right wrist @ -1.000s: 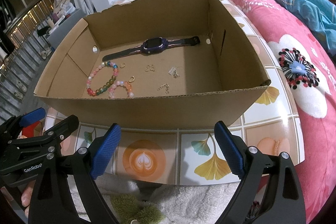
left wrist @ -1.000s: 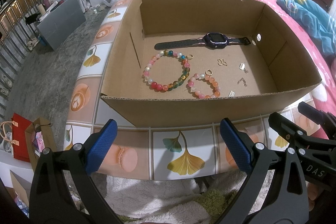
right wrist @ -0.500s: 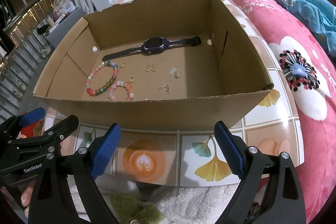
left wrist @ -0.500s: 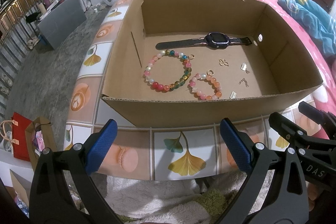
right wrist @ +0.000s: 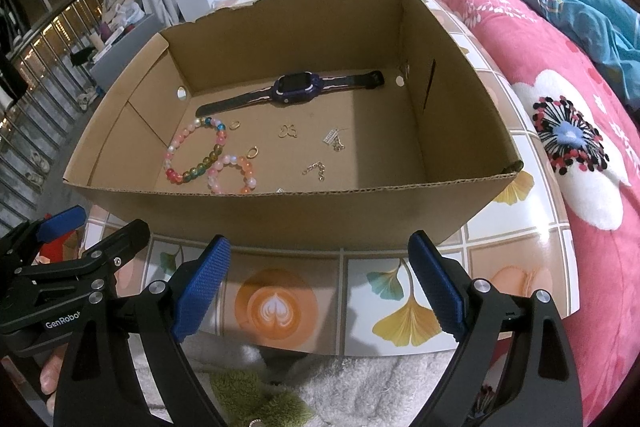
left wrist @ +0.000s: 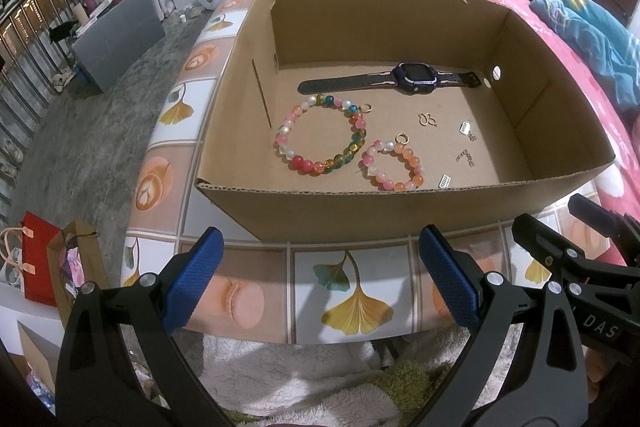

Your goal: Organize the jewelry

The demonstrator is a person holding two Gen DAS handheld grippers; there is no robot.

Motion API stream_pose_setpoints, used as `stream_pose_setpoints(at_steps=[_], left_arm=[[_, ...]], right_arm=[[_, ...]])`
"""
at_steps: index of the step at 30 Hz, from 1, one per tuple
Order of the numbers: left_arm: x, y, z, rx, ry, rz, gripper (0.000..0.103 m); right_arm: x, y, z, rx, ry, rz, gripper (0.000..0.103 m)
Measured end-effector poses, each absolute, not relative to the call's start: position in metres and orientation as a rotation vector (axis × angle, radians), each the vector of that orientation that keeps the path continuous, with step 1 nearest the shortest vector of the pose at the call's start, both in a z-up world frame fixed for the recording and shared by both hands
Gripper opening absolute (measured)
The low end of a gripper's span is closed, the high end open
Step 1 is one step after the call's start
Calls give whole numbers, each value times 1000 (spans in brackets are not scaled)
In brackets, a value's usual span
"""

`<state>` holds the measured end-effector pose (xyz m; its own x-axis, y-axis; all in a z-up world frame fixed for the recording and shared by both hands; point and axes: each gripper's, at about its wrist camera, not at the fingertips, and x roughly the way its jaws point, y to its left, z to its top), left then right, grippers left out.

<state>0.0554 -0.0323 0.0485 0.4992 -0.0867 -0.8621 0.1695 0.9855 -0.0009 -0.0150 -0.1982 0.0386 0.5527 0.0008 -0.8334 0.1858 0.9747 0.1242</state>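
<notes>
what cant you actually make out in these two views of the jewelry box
- Small silver tag, right wrist view: mostly hidden behind the cardboard box's near wall.
- Smaller pink bracelet, right wrist view: its near edge is cut off by the same wall.
- Tiny gold pieces and chain bits, left wrist view: too small to identify.
- Watch face: dark, nothing readable.
- Right claw, left wrist view: cut off by the edge.

One cardboard box (left wrist: 400,211) holds two bead bracelets (left wrist: 322,135) (left wrist: 394,167) and one watch (left wrist: 414,79).
</notes>
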Motion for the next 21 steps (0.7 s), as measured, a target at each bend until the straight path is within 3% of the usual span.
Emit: stream_pose_setpoints(at_steps=[21], left_arm=[[56,-32,49,88,1039,-155,94]], right_arm=[[-14,-198,39,207,983,-111,88]])
